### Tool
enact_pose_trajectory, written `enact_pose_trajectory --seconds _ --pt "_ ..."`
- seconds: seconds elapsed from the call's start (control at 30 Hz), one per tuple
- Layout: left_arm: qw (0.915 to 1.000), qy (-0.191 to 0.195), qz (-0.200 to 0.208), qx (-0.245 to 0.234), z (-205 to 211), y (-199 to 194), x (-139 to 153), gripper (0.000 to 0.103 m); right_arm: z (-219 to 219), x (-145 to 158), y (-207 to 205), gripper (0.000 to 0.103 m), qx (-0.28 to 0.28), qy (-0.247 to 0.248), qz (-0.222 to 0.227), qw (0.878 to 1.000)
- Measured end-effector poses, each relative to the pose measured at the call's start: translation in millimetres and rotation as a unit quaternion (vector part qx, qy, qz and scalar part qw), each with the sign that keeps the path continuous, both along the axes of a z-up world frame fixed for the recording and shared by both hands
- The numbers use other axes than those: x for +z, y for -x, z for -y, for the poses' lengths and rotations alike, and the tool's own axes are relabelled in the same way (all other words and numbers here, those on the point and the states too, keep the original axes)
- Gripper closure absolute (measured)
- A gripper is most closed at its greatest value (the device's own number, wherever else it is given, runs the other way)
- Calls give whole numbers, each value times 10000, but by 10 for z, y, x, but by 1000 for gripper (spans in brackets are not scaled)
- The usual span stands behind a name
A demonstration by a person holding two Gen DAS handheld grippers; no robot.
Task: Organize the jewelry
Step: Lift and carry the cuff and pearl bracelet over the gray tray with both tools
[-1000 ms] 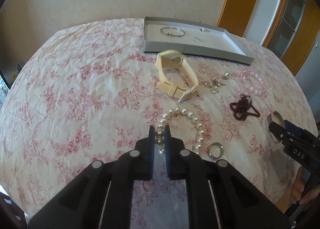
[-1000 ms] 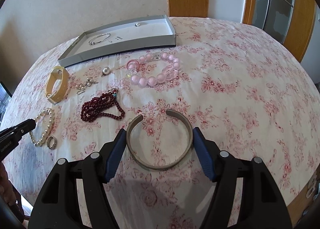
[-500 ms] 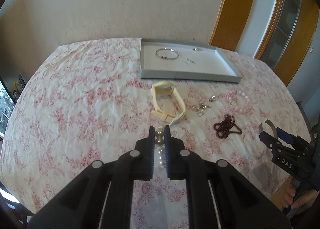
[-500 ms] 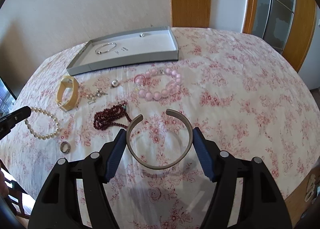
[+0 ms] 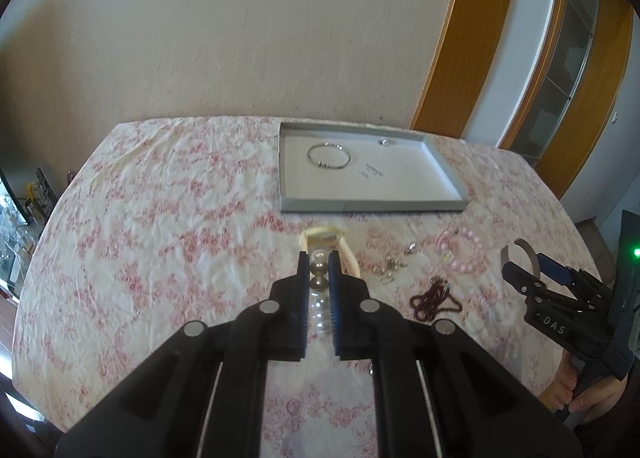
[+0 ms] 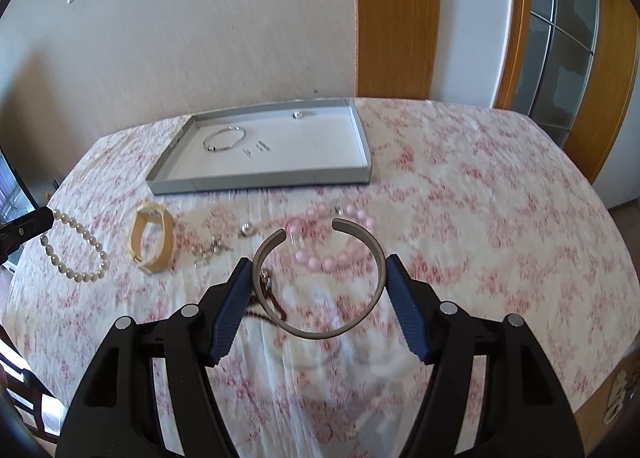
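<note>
Step in hand: you have both pieces lifted off the floral tablecloth (image 6: pixel 500 186) and are carrying them toward the grey tray (image 6: pixel 260 180) at the far side; judged from the height of both views.
Left gripper (image 5: pixel 319 270): clamped on the pearl bracelet (image 6: pixel 76 246), jaws nearly together with beads pinched between them.
Pearl bracelet position: hangs as a loop from your left jaws, above the table's left edge in the right wrist view; long axis runs down and to the right.
Right gripper (image 6: pixel 320 278): closed on the open metal cuff bangle (image 6: pixel 320 332), pads pressing its two outer sides.
Cuff orientation: lies roughly flat between the pads, gap pointing away from you toward the tray.
Tray contents: silver bangle (image 5: pixel 329 156) on the left, a small ring (image 5: pixel 385 142) at the far right; bare floor between and nearer.
Left on table: cream watch (image 6: pixel 152 242), pink bead bracelet (image 6: pixel 332 246), dark red bead strand (image 5: pixel 436 296), small silver pieces (image 5: pixel 394 266).
Next move: bring each piece over a bare patch of tray, lower, then release; keep the pearls from draping over the rim.
</note>
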State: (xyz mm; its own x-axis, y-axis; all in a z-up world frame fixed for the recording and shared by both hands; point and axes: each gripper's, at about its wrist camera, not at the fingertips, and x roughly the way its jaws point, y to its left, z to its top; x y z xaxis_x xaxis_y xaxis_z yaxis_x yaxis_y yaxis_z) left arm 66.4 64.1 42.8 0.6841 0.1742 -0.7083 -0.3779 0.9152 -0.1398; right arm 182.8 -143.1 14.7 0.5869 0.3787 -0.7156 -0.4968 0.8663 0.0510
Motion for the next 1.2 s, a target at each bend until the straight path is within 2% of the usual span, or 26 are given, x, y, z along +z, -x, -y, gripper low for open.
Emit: enact_pose_trajectory --seconds 0.37,0.8,1.2 --pt "9998 93 102 -167 -118 -459 221 94 -287 142 -459 35 123 -38 80 9999" --pt "9999 104 31 43 -246 -1354 418 94 -650 284 -1259 35 552 -178 -42 9983" --pt "9991 172 -283 264 -398 -1985 132 94 -1064 96 -1858 35 843 -158 -257 9960"
